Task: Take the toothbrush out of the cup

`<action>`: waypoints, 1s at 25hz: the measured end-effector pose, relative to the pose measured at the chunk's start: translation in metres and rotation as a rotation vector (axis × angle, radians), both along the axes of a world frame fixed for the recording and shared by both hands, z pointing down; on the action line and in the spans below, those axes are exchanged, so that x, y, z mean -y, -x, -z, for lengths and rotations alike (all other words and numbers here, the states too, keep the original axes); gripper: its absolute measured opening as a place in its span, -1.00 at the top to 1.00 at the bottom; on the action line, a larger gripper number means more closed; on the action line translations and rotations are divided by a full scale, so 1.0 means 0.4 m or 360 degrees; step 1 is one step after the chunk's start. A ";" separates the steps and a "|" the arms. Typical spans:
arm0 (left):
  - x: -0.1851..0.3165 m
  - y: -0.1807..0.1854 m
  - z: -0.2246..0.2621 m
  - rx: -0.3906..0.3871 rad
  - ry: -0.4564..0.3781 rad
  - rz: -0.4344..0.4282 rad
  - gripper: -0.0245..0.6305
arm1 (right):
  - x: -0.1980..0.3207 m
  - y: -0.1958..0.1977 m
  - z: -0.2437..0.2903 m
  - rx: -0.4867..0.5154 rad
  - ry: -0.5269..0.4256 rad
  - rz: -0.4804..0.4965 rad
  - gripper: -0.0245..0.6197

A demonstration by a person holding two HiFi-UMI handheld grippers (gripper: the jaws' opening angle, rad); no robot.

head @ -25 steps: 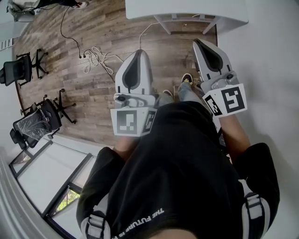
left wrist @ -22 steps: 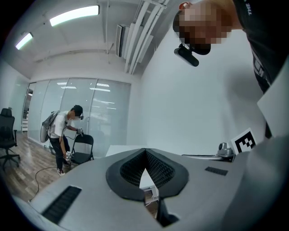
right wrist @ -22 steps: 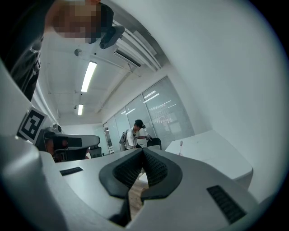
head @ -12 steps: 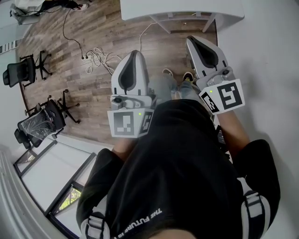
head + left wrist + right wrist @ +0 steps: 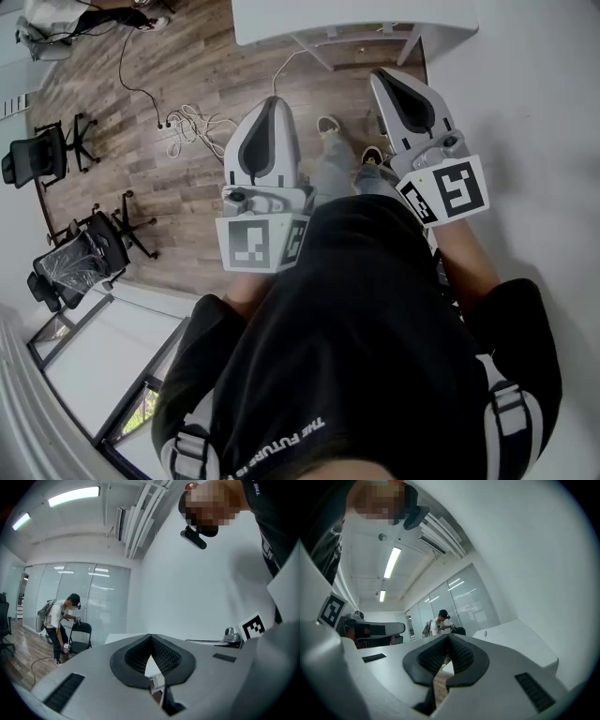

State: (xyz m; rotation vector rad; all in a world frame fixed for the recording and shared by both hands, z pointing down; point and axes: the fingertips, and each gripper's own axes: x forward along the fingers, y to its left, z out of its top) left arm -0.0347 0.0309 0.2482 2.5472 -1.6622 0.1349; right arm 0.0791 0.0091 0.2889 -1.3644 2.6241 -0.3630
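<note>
No toothbrush or cup shows in any view. In the head view my left gripper (image 5: pixel 272 101) and right gripper (image 5: pixel 380 75) are held out in front of the person's black shirt, above a wooden floor. Both point toward a white table (image 5: pixel 356 19) at the top edge. In the left gripper view the left gripper (image 5: pixel 150 637) has its dark jaws meeting at the tip with nothing between them. The right gripper (image 5: pixel 449 637) looks the same in the right gripper view: shut and empty.
The person's shoes (image 5: pixel 328 127) stand on the floor between the grippers. Black office chairs (image 5: pixel 80 258) and a cable bundle (image 5: pixel 187 117) lie to the left. A white wall runs along the right. Another person (image 5: pixel 58 620) stands by a chair (image 5: pixel 79 637) near glass partitions.
The white table has drawn closer at the top of the head view. One foot has stepped forward. Both grippers stay shut and shift slightly up the frame.
</note>
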 end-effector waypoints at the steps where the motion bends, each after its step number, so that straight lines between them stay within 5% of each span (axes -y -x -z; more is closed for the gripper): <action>1: -0.002 0.001 0.003 -0.0010 -0.0002 -0.0004 0.90 | -0.004 0.000 0.004 -0.0008 -0.0001 -0.0005 0.87; 6: -0.010 0.058 -0.015 -0.0104 -0.0015 0.0056 0.90 | 0.003 0.022 0.006 -0.0052 -0.0019 -0.0012 0.87; 25: 0.199 0.080 -0.048 -0.0125 0.0019 -0.0130 0.90 | 0.171 -0.030 -0.023 -0.0257 0.0041 -0.0162 0.87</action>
